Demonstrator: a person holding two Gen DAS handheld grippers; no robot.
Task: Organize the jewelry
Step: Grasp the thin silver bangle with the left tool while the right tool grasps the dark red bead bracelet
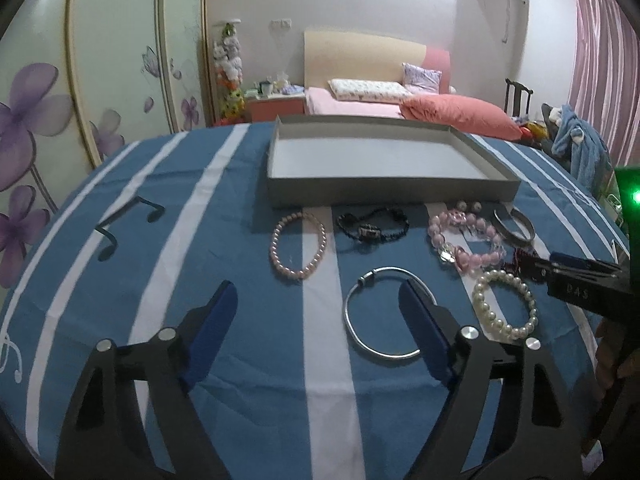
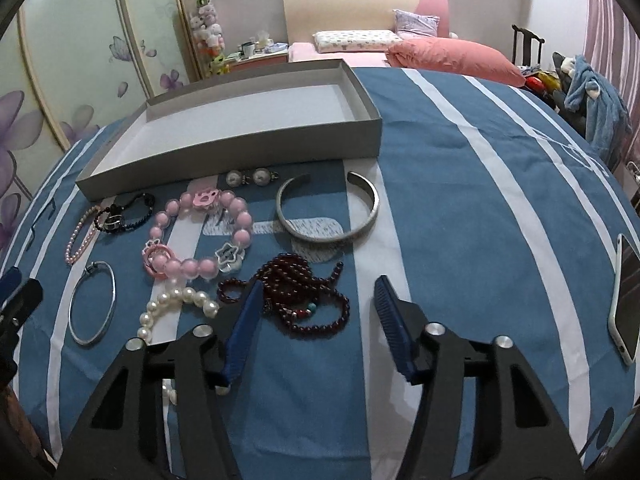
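An empty grey tray (image 1: 384,192) (image 2: 240,148) stands at the back of the blue striped cloth. In front of it lie a pink pearl bracelet (image 1: 298,246) (image 2: 80,236), a black bracelet (image 1: 372,226) (image 2: 124,212), a big pink bead bracelet (image 1: 464,240) (image 2: 200,236), a silver cuff (image 1: 514,226) (image 2: 330,208), a thin silver bangle (image 1: 388,312) (image 2: 92,304), a white pearl bracelet (image 1: 504,304) (image 2: 176,304), dark red beads (image 2: 304,292) and pearl earrings (image 2: 248,178). My left gripper (image 1: 320,300) is open above the cloth beside the bangle. My right gripper (image 2: 320,292) is open over the red beads.
A phone (image 2: 626,300) lies at the right edge of the cloth. A bed with pink pillows (image 1: 452,114) stands behind the table, a wardrobe (image 1: 80,80) at the left and a chair with blue clothing (image 2: 596,100) at the right.
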